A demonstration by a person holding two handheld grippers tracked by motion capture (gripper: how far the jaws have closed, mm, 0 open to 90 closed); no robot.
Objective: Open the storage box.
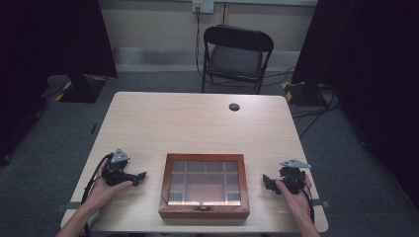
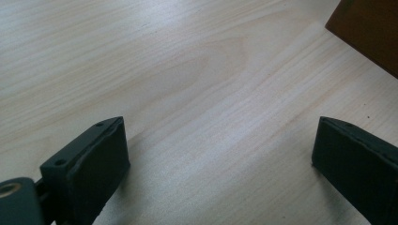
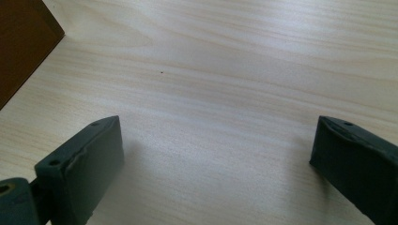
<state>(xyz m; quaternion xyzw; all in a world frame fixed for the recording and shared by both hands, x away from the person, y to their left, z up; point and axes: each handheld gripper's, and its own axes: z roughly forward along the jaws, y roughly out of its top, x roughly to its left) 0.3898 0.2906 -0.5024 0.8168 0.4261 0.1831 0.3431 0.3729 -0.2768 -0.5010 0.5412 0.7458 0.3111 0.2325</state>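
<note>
Wooden box (image 1: pixel 204 185) with a gridded glass lid sits low centre; each hand-held gripper, left (image 1: pixel 139 177) and right (image 1: pixel 267 182), gapes wide, empty.

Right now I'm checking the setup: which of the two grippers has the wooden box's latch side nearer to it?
Neither clearly: the wooden box sits midway between the left gripper and the right gripper, its latch facing the person, both grippers open.

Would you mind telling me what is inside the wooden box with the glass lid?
Through the closed glass lid of the wooden box, dividers show, forming compartments around a larger middle one. Glare and dimness hide whether anything lies in them.
</note>
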